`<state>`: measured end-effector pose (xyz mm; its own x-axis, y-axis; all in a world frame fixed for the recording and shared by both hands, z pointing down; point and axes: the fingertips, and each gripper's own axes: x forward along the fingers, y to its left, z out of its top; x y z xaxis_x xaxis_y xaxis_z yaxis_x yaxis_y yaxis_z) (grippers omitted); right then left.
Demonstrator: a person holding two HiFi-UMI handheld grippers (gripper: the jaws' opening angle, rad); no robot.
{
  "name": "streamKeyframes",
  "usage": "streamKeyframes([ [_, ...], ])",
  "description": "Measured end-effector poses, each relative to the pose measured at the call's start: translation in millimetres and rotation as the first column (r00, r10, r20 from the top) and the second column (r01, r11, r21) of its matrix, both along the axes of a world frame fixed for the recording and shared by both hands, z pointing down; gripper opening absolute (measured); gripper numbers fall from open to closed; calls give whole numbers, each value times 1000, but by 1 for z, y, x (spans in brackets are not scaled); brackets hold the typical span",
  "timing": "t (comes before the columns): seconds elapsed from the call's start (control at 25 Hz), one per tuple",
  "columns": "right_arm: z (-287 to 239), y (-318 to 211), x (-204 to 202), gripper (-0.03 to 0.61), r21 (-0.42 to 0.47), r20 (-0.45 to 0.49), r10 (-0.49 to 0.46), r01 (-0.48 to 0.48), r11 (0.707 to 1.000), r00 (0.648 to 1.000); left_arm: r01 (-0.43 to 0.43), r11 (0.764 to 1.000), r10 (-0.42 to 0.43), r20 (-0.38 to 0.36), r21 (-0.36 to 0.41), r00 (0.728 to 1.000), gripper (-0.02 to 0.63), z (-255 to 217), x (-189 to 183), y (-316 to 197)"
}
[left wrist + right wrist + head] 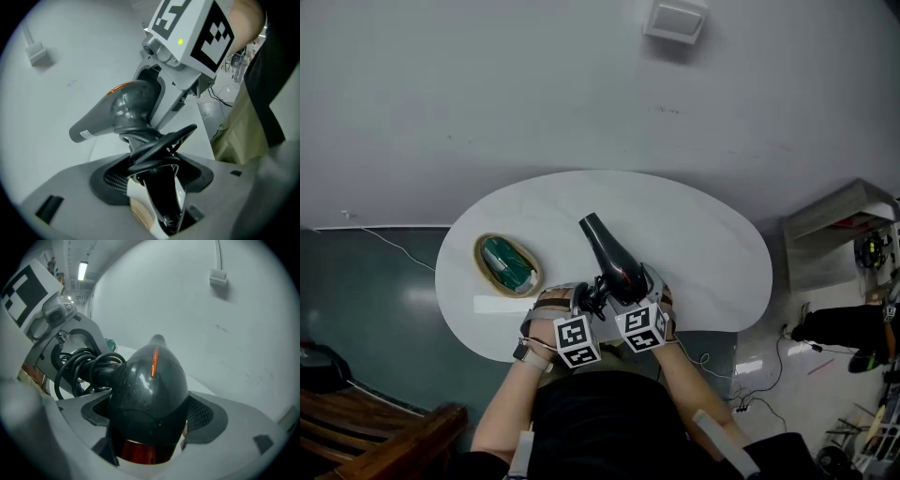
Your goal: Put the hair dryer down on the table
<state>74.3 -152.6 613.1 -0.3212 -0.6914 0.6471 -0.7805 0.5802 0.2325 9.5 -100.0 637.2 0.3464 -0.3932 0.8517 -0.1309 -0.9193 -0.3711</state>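
**Item 1. Dark grey plastic hair dryer with tapered nozzle** [609, 251] [124, 110] [150, 390]. Lower centre of the head view, held over the near edge of the table with its nozzle pointing toward the upper left of the frame. It is carried between both grippers. No view shows whether it touches the tabletop. There is a narrow orange stripe [153, 361] on the top of the body.

**Item 2. Black power cord** [157, 143] [77, 366]. Wound in loops round the dryer's handle.

**Item 3. Left gripper** [592, 296] [157, 197]. Its jaws stand wide and are clamped on the dryer's black handle, just below the cord loops.

**Item 4. Right gripper** [633, 286] [150, 441]. Its jaws are closed on the rounded rear of the dryer's body, and the dryer fills the gap between them. It sits just beside the left gripper, with the two marker cubes side by side.

**Item 5. White oval table** [703, 244]. Centre of the head view, against a pale wall.

**Item 6. Oval tan-rimmed dish** [477, 251]. On the table's left part, well apart from the dryer. It holds a green object [508, 264] too small to make out.

**Item 7. White wall box** [675, 21] [36, 52] [218, 276]. At the top of the head view, right of centre, mounted on the wall.
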Motion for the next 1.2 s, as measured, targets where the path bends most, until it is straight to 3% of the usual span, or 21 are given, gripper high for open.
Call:
streamKeyframes([
  [0.52, 51, -37, -2, 430, -119, -33, 89, -93, 989, 995, -82, 988, 81, -11, -127, 997, 285, 48, -7, -42],
  [1.2, 90, -67, -5, 430, -219, -62, 69, -81, 972, 996, -72, 976, 68, -29, -205, 997, 298, 82, -11, -69],
])
